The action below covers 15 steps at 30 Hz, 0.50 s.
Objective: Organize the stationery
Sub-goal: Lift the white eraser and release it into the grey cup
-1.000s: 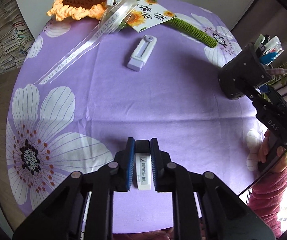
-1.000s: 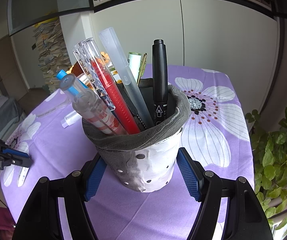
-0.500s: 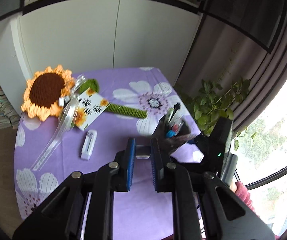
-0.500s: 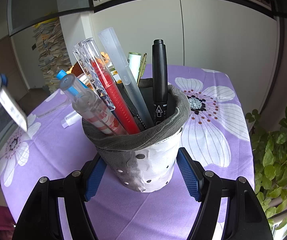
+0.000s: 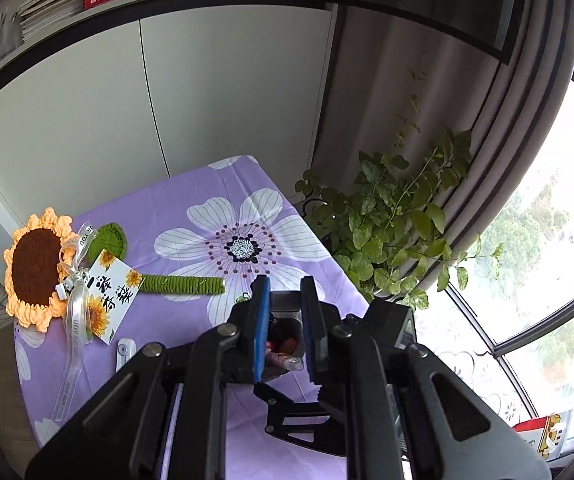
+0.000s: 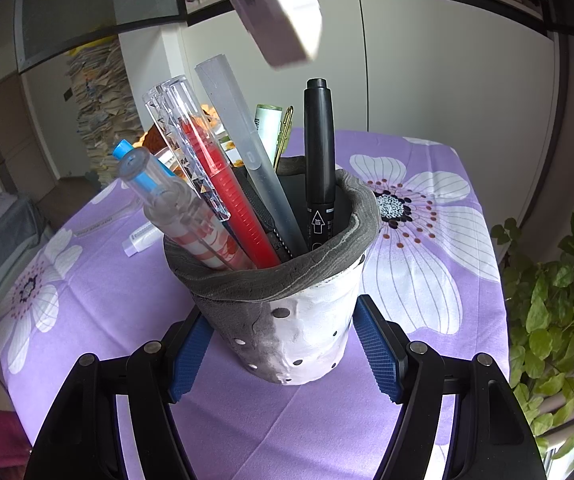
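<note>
My right gripper (image 6: 285,354) grips a grey and white pen cup (image 6: 287,320) that stands on the purple flowered tablecloth (image 6: 427,320); several pens and markers stand in it. My left gripper (image 5: 285,336) is shut on a white correction tape stick (image 5: 285,307) and holds it directly above the cup's opening (image 5: 283,344). In the right wrist view the stick's white end (image 6: 275,12) hangs down from the top, over the pens. A second white stick (image 5: 124,354) lies on the cloth to the left; it also shows in the right wrist view (image 6: 143,238).
A crocheted sunflower (image 5: 35,272) with a ribbon and a card (image 5: 111,296) lies at the table's back left. A potted plant (image 5: 387,232) stands off the table's right side by the window. White cabinets stand behind.
My left gripper lifted the white stick off the cloth and carried it right and up, to a spot over the pen cup. My right gripper and the cup have not moved.
</note>
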Each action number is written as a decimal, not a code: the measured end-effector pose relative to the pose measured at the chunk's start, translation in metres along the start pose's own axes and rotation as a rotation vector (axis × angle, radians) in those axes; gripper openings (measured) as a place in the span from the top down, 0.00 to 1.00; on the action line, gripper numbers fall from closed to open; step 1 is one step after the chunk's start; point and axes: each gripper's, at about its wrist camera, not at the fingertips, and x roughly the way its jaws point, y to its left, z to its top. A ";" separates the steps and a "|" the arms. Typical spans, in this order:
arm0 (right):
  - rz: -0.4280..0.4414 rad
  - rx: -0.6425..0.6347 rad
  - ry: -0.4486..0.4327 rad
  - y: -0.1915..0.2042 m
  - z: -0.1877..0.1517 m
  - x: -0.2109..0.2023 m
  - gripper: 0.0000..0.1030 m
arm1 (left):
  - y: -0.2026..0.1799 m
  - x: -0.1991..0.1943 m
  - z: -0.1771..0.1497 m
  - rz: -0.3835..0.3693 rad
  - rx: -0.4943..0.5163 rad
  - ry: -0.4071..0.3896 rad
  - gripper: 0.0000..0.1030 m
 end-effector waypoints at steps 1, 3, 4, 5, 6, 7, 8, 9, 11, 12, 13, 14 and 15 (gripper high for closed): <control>0.001 0.001 0.000 0.000 0.000 0.000 0.30 | 0.001 0.005 -0.001 0.010 0.004 0.012 0.87; 0.003 0.003 0.000 0.000 0.000 0.000 0.30 | 0.002 0.015 -0.003 0.022 0.008 0.040 0.87; 0.004 0.004 0.000 -0.001 0.001 0.001 0.30 | 0.003 0.020 -0.004 0.025 0.007 0.052 0.87; 0.005 0.004 -0.001 -0.001 0.001 0.001 0.30 | 0.003 0.024 -0.005 0.026 0.011 0.064 0.87; 0.005 0.005 -0.001 -0.001 0.001 0.002 0.30 | 0.003 0.027 -0.006 0.027 0.016 0.077 0.87; 0.005 0.005 -0.001 -0.001 0.001 0.001 0.30 | 0.002 0.030 -0.007 0.029 0.017 0.088 0.87; 0.005 0.005 -0.001 -0.001 0.001 0.001 0.30 | 0.002 0.032 -0.008 0.030 0.020 0.095 0.87; 0.005 0.005 -0.001 -0.001 0.001 0.001 0.30 | 0.001 0.033 -0.009 0.036 0.026 0.094 0.87; 0.001 0.000 0.000 -0.001 0.001 0.002 0.30 | 0.000 0.032 -0.009 0.044 0.036 0.089 0.87; -0.001 -0.001 0.000 -0.001 0.001 0.002 0.30 | 0.000 0.031 -0.009 0.041 0.037 0.092 0.87; 0.000 0.000 0.000 -0.001 0.001 0.002 0.30 | 0.000 0.030 -0.009 0.034 0.035 0.093 0.85; 0.002 0.001 0.000 -0.002 0.000 0.002 0.30 | 0.001 0.028 -0.009 0.027 0.032 0.093 0.84; 0.002 0.002 0.000 -0.001 0.001 0.002 0.30 | 0.002 0.025 -0.009 0.020 0.027 0.091 0.83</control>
